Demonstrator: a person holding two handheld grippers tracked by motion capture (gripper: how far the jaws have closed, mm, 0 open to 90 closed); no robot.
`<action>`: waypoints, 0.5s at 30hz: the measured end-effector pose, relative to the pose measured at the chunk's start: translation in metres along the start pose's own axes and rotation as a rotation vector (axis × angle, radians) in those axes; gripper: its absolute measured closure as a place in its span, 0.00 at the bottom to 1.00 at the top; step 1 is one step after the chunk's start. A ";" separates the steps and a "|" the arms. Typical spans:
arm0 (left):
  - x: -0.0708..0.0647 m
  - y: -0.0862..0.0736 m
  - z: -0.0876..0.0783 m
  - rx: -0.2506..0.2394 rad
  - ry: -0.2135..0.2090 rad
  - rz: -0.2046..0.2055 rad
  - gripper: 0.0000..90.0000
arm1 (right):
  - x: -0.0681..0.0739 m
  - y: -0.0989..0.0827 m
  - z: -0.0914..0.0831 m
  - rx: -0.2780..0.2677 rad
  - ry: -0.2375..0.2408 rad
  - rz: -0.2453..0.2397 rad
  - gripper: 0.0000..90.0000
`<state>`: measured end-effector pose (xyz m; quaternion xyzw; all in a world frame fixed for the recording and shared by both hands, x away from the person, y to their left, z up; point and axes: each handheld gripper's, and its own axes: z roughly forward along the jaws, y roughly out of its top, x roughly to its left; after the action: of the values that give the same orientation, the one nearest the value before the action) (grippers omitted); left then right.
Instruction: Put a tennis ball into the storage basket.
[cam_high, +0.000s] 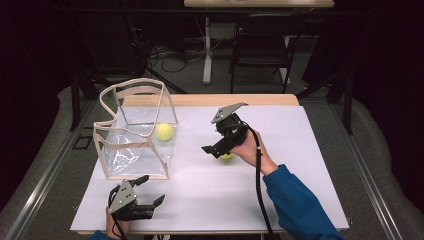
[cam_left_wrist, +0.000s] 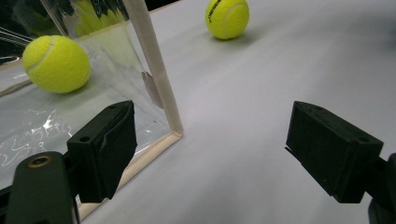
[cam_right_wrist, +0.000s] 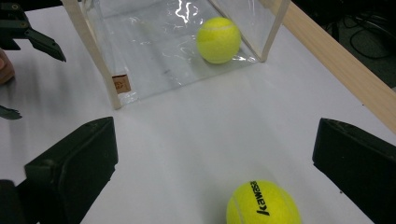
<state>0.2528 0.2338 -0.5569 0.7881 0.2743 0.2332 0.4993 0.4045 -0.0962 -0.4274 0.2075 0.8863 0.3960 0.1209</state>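
Observation:
A clear plastic bag (cam_high: 131, 132) with beige trim lies on its side at the table's left, and one yellow tennis ball (cam_high: 164, 131) rests inside it. A second tennis ball (cam_high: 227, 156) lies on the white table, just under my right gripper (cam_high: 216, 149). In the right gripper view that gripper (cam_right_wrist: 215, 163) is open, with the ball (cam_right_wrist: 263, 203) low between its jaws and untouched. The bag (cam_right_wrist: 140, 42) and its ball (cam_right_wrist: 218, 39) lie beyond. My left gripper (cam_high: 152, 190) is open near the front edge, beside the bag's corner (cam_left_wrist: 161, 88), holding nothing.
A white sheet (cam_high: 300, 165) covers the table, with a wooden strip (cam_right_wrist: 336, 60) along its far edge. A dark chair (cam_high: 260, 45) and a table leg (cam_high: 207, 50) stand on the floor behind. The other gripper's jaws (cam_right_wrist: 32, 37) show at the right gripper view's upper left.

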 end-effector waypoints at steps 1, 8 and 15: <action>0.000 0.000 0.000 0.000 0.000 0.000 0.18 | 0.000 -0.002 0.000 0.004 0.002 0.003 0.00; 0.000 0.000 -0.001 -0.005 0.002 0.003 0.18 | -0.001 -0.018 0.004 0.028 -0.003 0.019 0.00; 0.000 0.000 -0.001 -0.005 0.003 -0.001 0.18 | -0.003 -0.035 0.000 0.038 -0.009 0.026 0.00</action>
<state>0.2517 0.2347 -0.5566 0.7865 0.2747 0.2347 0.5009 0.3974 -0.1184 -0.4536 0.2229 0.8904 0.3796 0.1157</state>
